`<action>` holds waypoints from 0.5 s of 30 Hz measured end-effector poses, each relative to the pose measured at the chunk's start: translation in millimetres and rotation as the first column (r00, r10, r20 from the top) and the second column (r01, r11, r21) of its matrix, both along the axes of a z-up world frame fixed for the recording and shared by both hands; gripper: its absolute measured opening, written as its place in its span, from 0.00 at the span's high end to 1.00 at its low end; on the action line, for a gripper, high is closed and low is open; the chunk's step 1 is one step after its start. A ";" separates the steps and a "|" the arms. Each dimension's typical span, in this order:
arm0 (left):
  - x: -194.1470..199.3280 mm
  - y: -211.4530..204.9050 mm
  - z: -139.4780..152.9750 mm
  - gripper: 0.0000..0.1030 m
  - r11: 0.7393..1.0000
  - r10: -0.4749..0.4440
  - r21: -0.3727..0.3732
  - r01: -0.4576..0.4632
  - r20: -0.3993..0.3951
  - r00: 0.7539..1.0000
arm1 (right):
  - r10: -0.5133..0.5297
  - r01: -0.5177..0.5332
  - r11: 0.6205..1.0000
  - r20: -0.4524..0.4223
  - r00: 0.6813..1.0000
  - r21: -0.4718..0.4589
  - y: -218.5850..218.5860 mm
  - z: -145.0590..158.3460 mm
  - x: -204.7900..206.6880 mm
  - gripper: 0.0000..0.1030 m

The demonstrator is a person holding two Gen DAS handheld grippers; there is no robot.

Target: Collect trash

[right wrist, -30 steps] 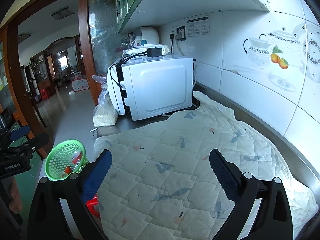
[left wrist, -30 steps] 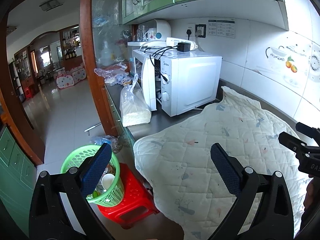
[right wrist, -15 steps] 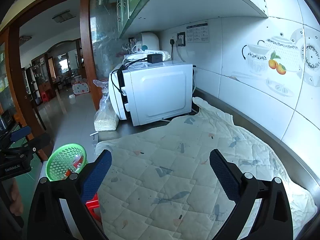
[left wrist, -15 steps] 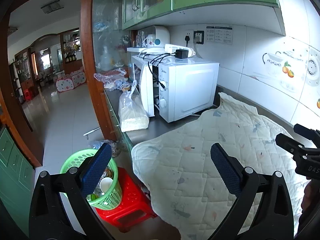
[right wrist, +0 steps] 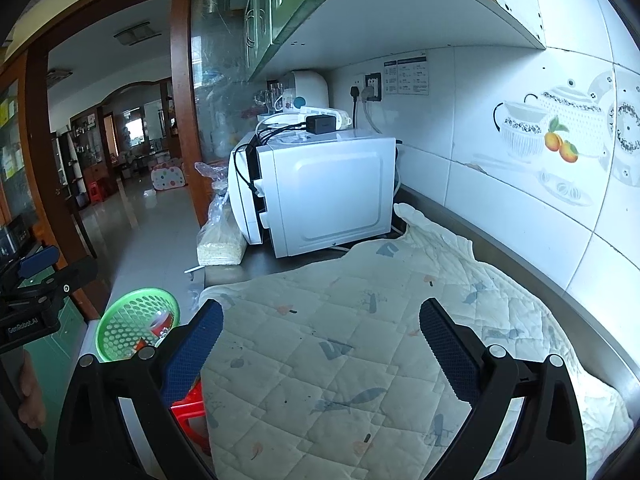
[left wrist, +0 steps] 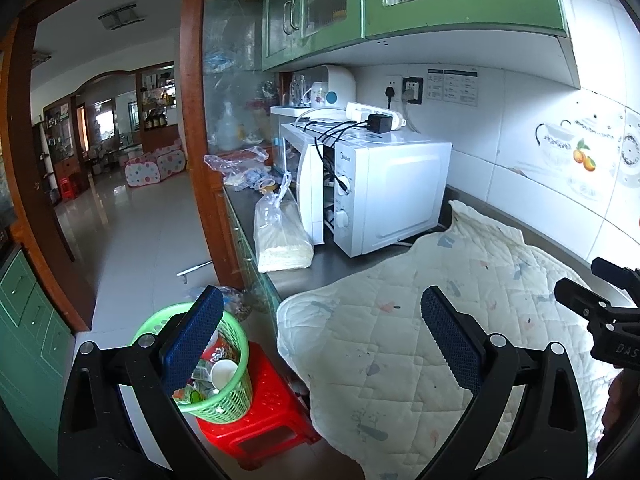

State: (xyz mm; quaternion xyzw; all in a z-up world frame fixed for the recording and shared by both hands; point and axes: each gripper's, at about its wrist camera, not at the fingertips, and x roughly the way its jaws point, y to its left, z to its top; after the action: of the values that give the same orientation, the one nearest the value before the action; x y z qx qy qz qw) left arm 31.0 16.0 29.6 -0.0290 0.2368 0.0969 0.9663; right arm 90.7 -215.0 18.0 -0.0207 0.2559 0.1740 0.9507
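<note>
A green mesh basket (left wrist: 236,396) stands on a red plastic stool (left wrist: 264,412) on the floor beside the counter; it holds a white cup (left wrist: 222,372) and crumpled wrappers. The same green basket (right wrist: 136,326) shows at lower left in the right wrist view. My left gripper (left wrist: 322,332) hangs open and empty above the basket and the counter's edge. My right gripper (right wrist: 320,338) is open and empty over a quilted cream cloth (right wrist: 360,340). That cloth (left wrist: 420,332) covers the counter and bears no loose trash, only small specks.
A white microwave (left wrist: 372,192) with cables on top stands at the back of the counter. A clear bag of grains (left wrist: 280,236) leans beside it. Tiled wall (right wrist: 540,168) on the right, green cupboards (left wrist: 380,4) overhead, open tiled floor (left wrist: 136,240) to the left.
Both grippers have risen and pulled back a little, so the basket, stool and counter sit lower and smaller in view. Both stay open and empty.
</note>
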 end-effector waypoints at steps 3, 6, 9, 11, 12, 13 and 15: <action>-0.9 0.7 0.9 0.05 1.000 0.002 -0.001 -0.002 0.006 1.000 | -0.001 0.001 1.000 0.000 1.000 -0.001 0.1 0.3 0.2 0.07; -1.6 0.7 1.1 0.05 1.000 0.002 0.000 -0.002 0.010 1.000 | 0.000 0.000 1.000 -0.001 1.000 0.000 0.2 0.2 0.1 0.07; -2.5 1.4 1.2 0.05 1.000 0.004 0.000 -0.004 0.012 1.000 | 0.002 -0.002 1.000 0.001 1.000 0.000 0.3 0.9 -0.3 0.07; -3.1 1.2 1.1 0.05 1.000 0.004 -0.001 -0.004 0.012 1.000 | 0.005 -0.005 1.000 0.000 1.000 0.001 0.1 1.1 -0.6 0.07; -3.0 1.8 1.0 0.05 1.000 0.007 -0.001 -0.006 0.011 1.000 | 0.003 -0.003 1.000 0.000 1.000 0.001 0.0 1.3 -0.7 0.07; -5.2 1.2 0.7 0.05 1.000 0.006 0.000 -0.006 0.012 1.000 | 0.004 -0.004 1.000 -0.001 1.000 0.002 0.0 1.4 -0.4 0.07; -5.3 1.7 0.7 0.05 1.000 0.008 0.000 -0.008 0.014 1.000 | 0.004 -0.004 1.000 -0.005 1.000 -0.002 0.6 0.9 -0.2 0.07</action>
State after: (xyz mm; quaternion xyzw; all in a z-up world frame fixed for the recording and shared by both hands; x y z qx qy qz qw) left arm 25.7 17.7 30.3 -0.0309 0.2297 0.1006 0.9676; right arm 90.5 -214.4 18.9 -0.0217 0.2586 0.1757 0.9496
